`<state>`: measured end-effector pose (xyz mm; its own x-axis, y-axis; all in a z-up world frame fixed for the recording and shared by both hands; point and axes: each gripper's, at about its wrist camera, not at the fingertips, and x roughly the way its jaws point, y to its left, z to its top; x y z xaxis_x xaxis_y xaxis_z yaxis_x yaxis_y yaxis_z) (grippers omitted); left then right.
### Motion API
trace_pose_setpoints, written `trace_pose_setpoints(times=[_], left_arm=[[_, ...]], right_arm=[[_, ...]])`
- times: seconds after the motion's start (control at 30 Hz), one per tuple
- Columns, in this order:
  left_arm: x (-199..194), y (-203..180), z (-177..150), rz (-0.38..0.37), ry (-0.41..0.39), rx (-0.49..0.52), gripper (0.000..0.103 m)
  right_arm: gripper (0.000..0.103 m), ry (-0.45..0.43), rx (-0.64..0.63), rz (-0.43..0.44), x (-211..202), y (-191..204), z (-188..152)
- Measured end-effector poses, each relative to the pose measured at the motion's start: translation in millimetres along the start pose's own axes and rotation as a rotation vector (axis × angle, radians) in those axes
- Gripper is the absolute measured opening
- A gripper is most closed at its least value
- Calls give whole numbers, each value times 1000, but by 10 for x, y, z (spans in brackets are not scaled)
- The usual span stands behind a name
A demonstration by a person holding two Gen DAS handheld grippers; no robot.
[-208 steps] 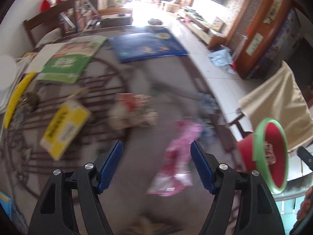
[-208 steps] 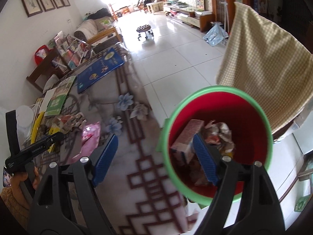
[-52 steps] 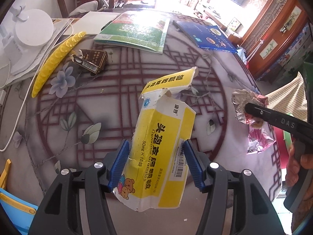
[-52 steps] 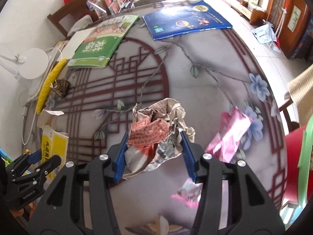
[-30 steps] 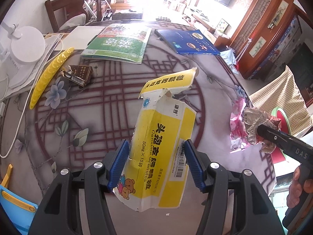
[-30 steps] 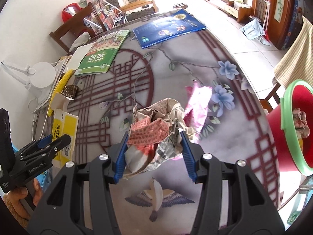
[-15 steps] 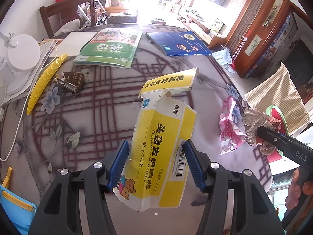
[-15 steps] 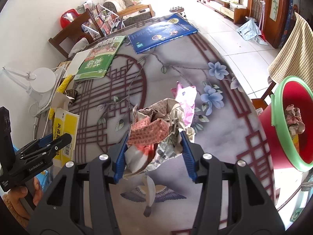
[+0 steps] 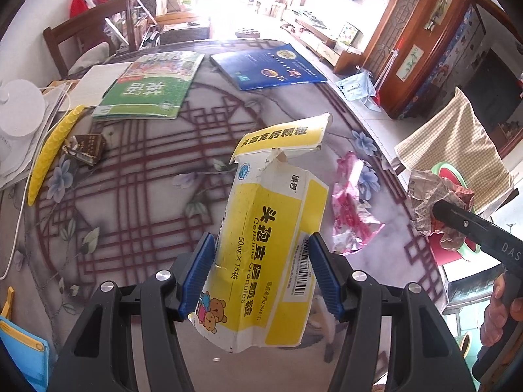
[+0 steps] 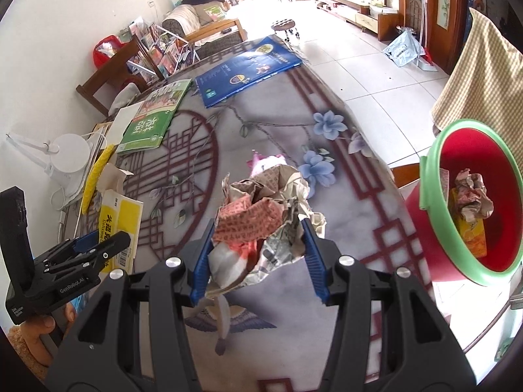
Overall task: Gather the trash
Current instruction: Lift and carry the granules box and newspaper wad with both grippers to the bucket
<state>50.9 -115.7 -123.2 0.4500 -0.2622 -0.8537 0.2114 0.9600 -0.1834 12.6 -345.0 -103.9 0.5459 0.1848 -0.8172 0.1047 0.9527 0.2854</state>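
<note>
Bucket position is the governing relation: the red bucket (image 10: 470, 202) with the green rim is seen off the tabletop (image 10: 353, 215) edge, to the right of both claws and lower than the held items, its mouth tilted toward the right wrist camera. Of the two, the right claw (image 10: 258, 254) is judged nearer; in the left wrist view the bucket (image 9: 451, 176) is largely hidden behind the right claw's load.

Right claw: jaws partly closed, blue pads pressed against both sides of a crumpled newspaper wad (image 10: 264, 222), which is held clear of the tabletop. Left claw (image 9: 261, 274): jaws partly closed on a torn yellow medicine box (image 9: 271, 248), gripped across its narrow width near the lower end; the box's long axis runs away from the claw, with the torn flap at the far end.

Bucket contents noted: a crumpled paper ball and a yellow-orange carton. A pink foil wrapper (image 9: 351, 209) lies on the tabletop between the two claws, near the right edge; it is judged to be trash not yet collected. A small brown carton (image 9: 86, 148) rests beside a yellow strip on the left.

Next move, as judged: both loads are to be carried rightward over the rim, the wad first.
</note>
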Motion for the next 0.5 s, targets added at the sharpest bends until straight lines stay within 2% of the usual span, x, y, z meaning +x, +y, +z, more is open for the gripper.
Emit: trace_pose_setpoints(times=[0.5], left_arm=[[95,-475,8,56,7,-57,57]], right_arm=[[49,32,-38,74,63,-475,245]])
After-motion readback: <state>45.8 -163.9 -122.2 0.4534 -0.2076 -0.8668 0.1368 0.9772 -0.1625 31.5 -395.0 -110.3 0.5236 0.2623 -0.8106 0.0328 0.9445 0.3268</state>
